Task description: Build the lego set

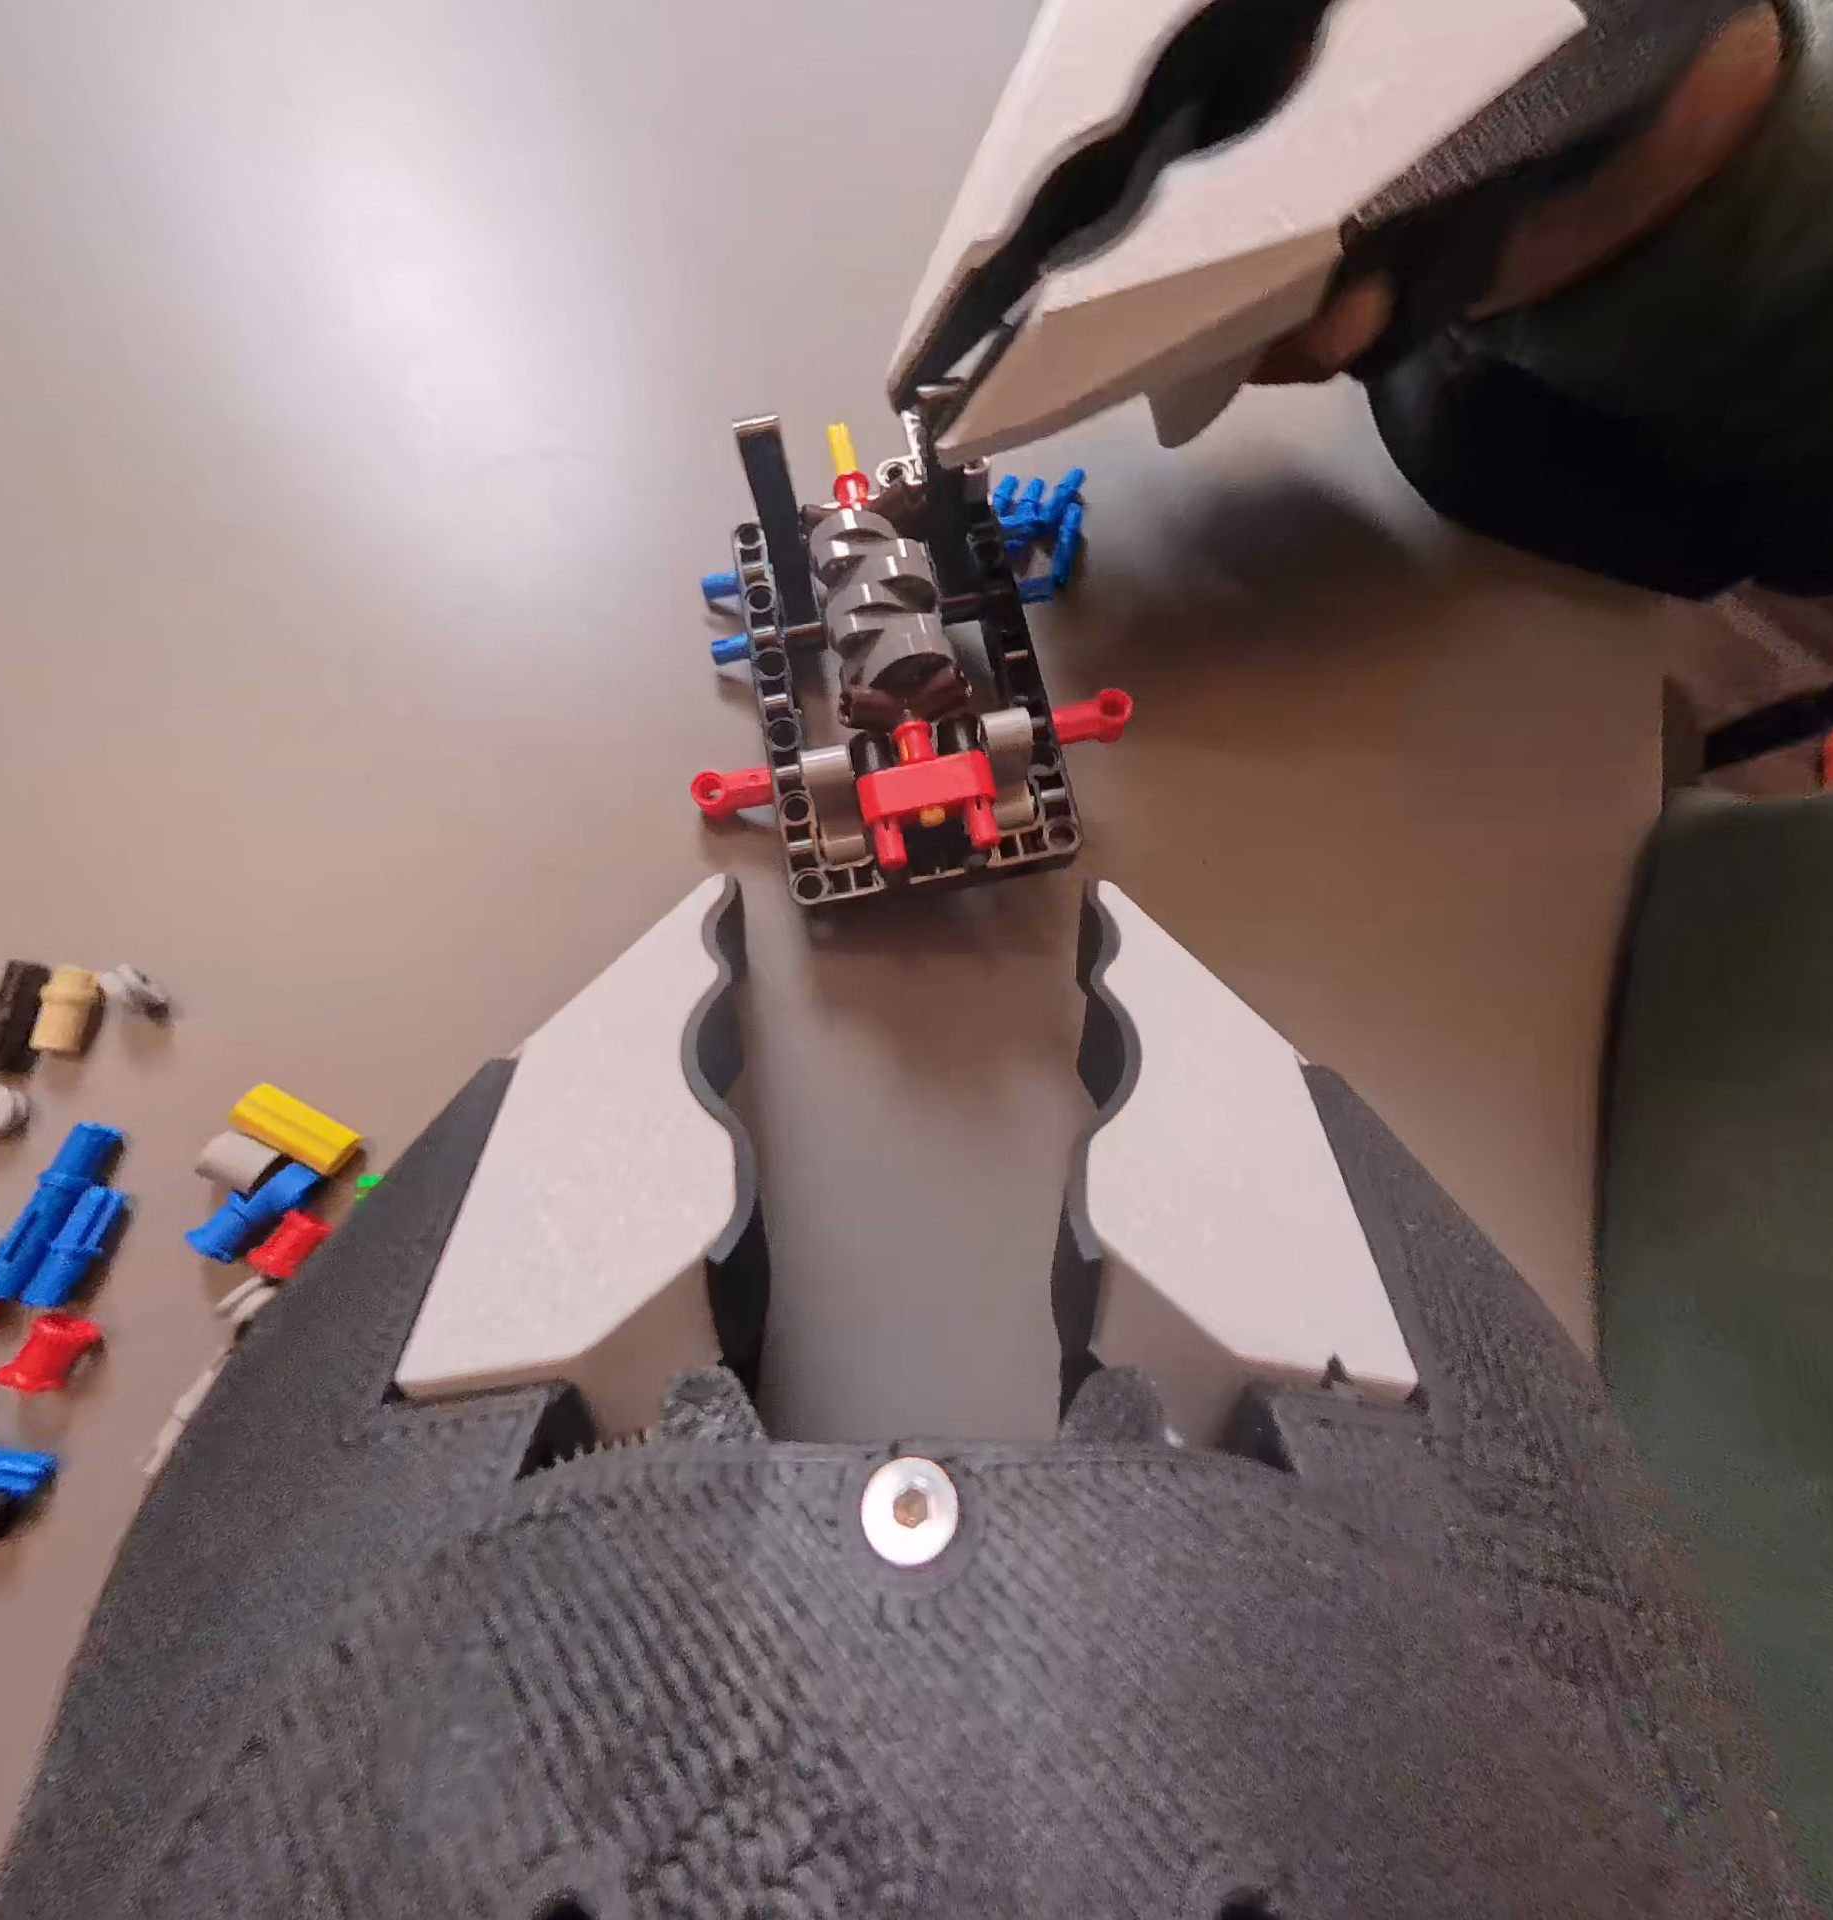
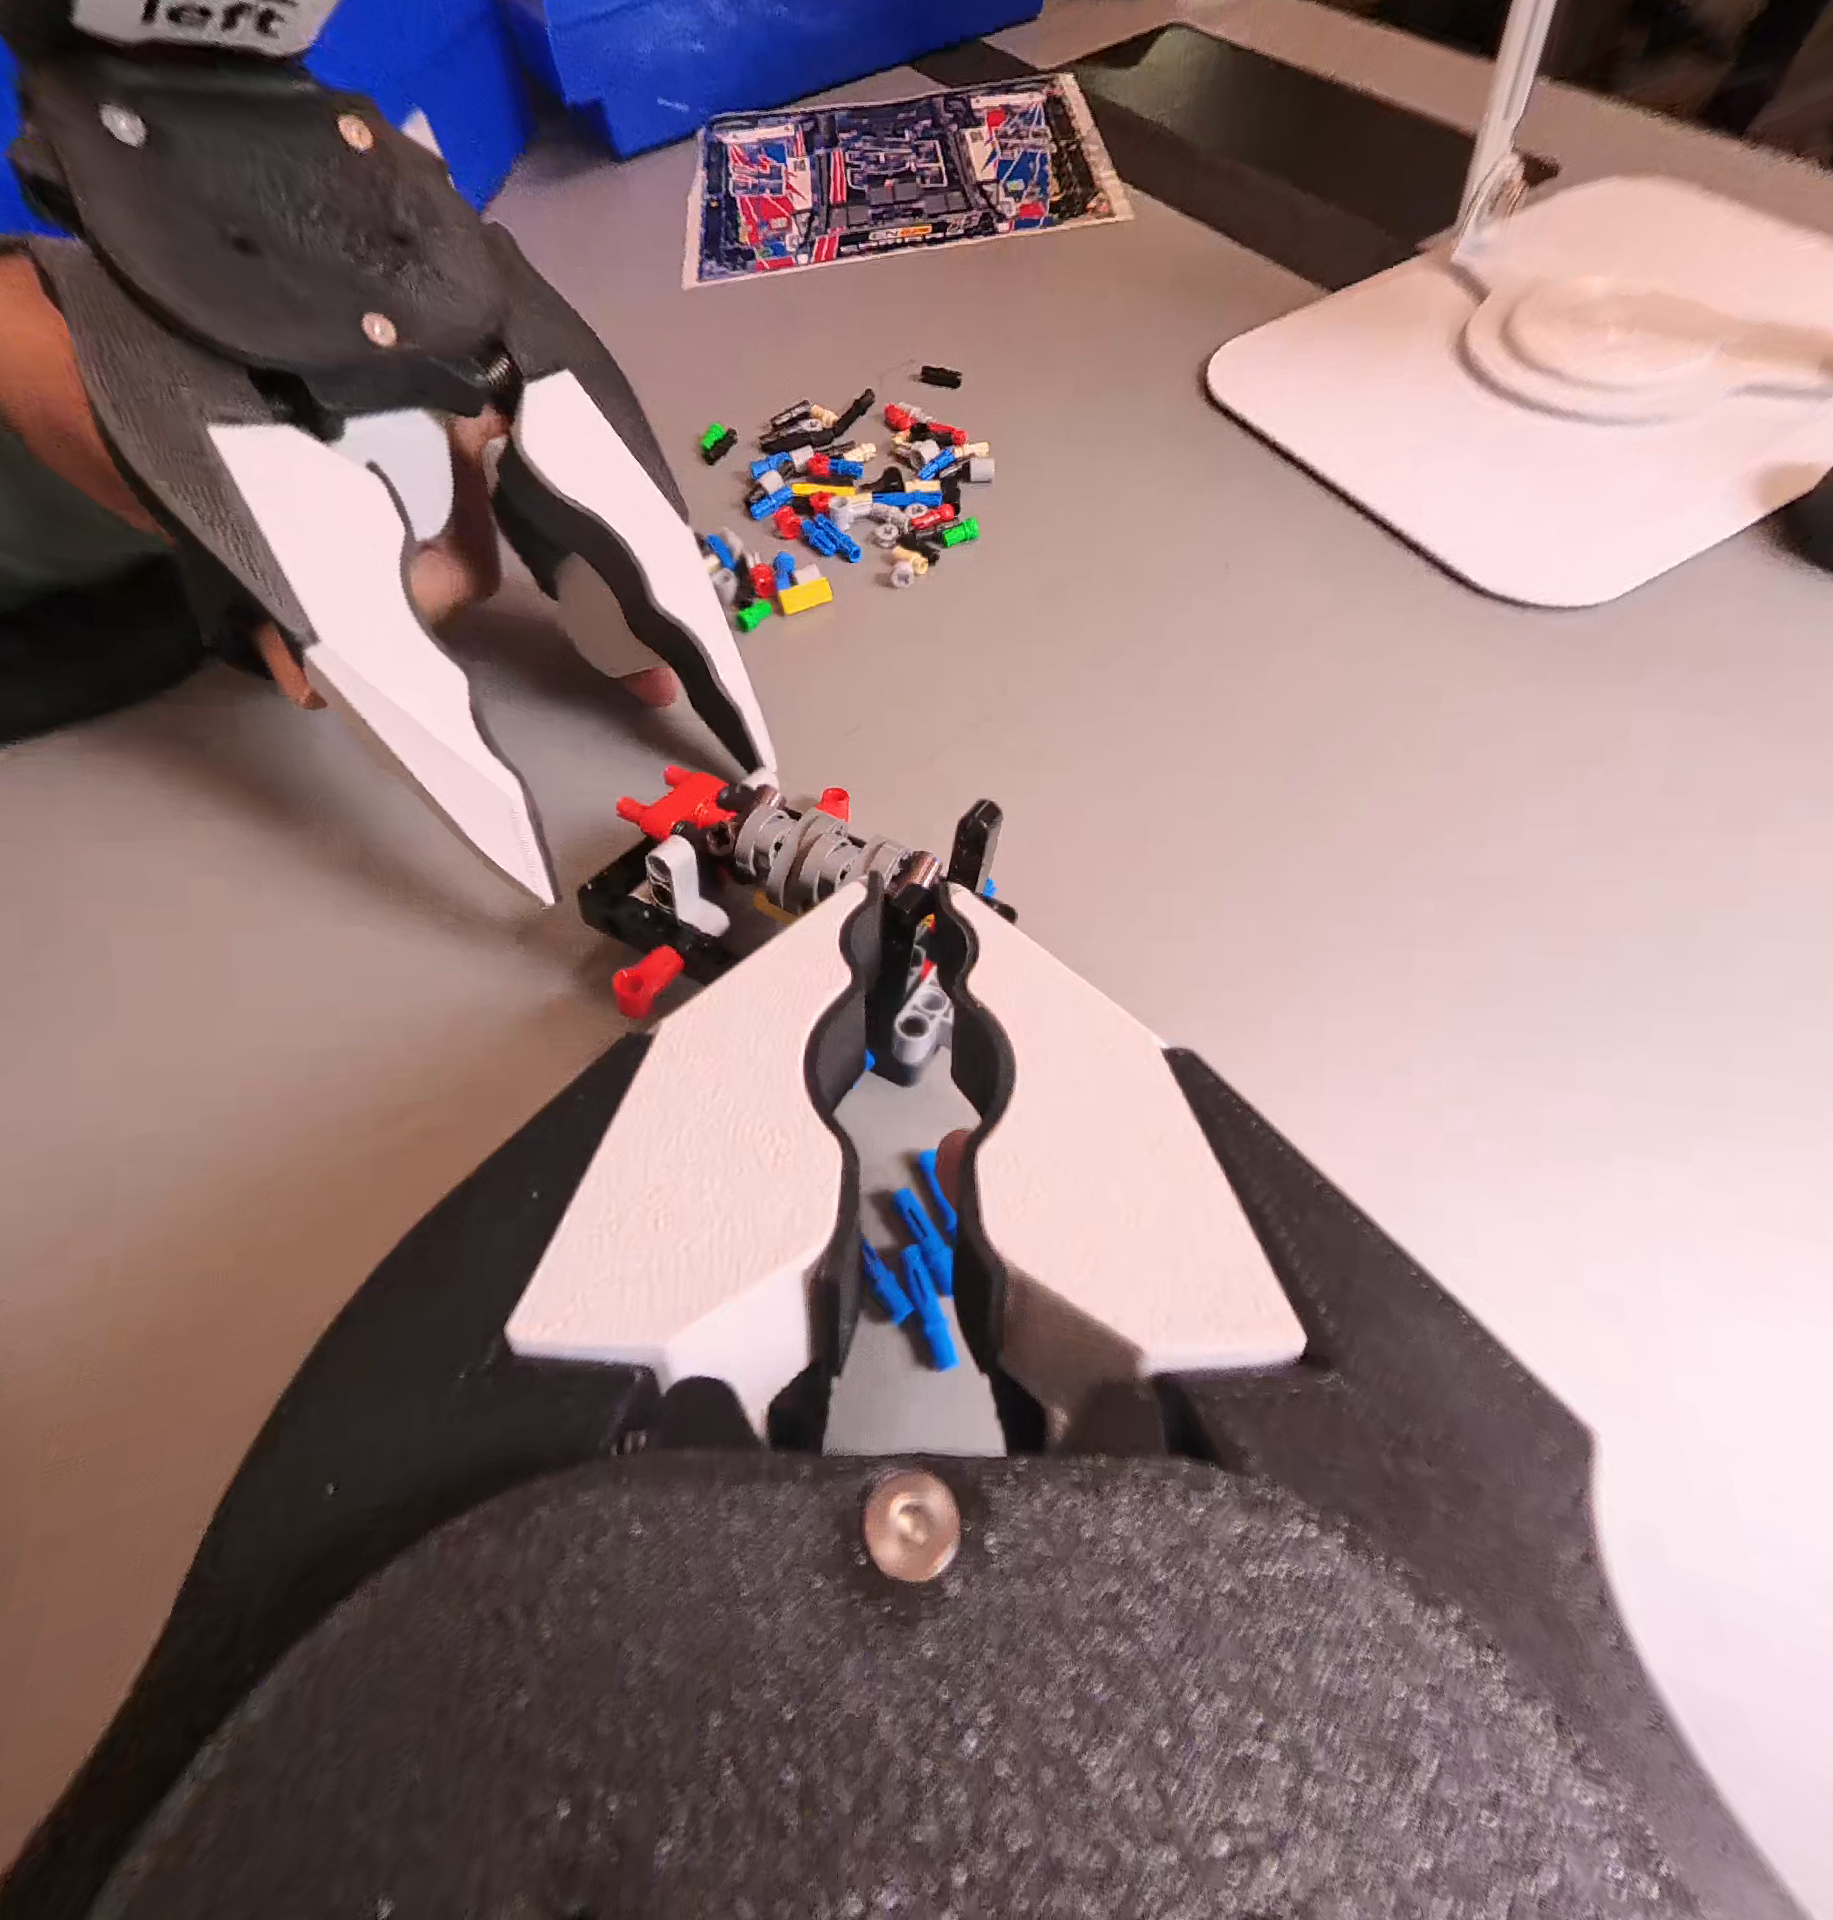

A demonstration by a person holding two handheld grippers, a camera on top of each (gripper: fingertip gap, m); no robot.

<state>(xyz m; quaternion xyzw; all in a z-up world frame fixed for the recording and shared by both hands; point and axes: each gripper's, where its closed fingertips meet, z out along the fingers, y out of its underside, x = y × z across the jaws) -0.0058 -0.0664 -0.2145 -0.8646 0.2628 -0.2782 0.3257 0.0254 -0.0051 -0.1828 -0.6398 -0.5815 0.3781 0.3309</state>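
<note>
The partly built lego model (image 1: 896, 717) is a black frame with a grey ribbed drum, red axles and a red connector; it lies on the table. My left gripper (image 1: 912, 899) is open and empty, with its tips just short of the model's red end. In the right wrist view it (image 2: 652, 831) straddles that same end of the model (image 2: 777, 847). My right gripper (image 2: 910, 899) is shut on an upright black beam (image 2: 884, 966) at the model's other end. It also shows in the left wrist view (image 1: 922, 416), coming down from the top right. A second black beam (image 1: 772, 499) stands upright on the model.
Several loose blue pins (image 2: 917, 1268) lie under my right gripper. A pile of loose pieces (image 2: 860, 488) lies beyond the model and shows at the left of the left wrist view (image 1: 60, 1226). An instruction sheet (image 2: 891, 177), a blue bin (image 2: 683, 62) and a white lamp base (image 2: 1546, 405) stand farther back.
</note>
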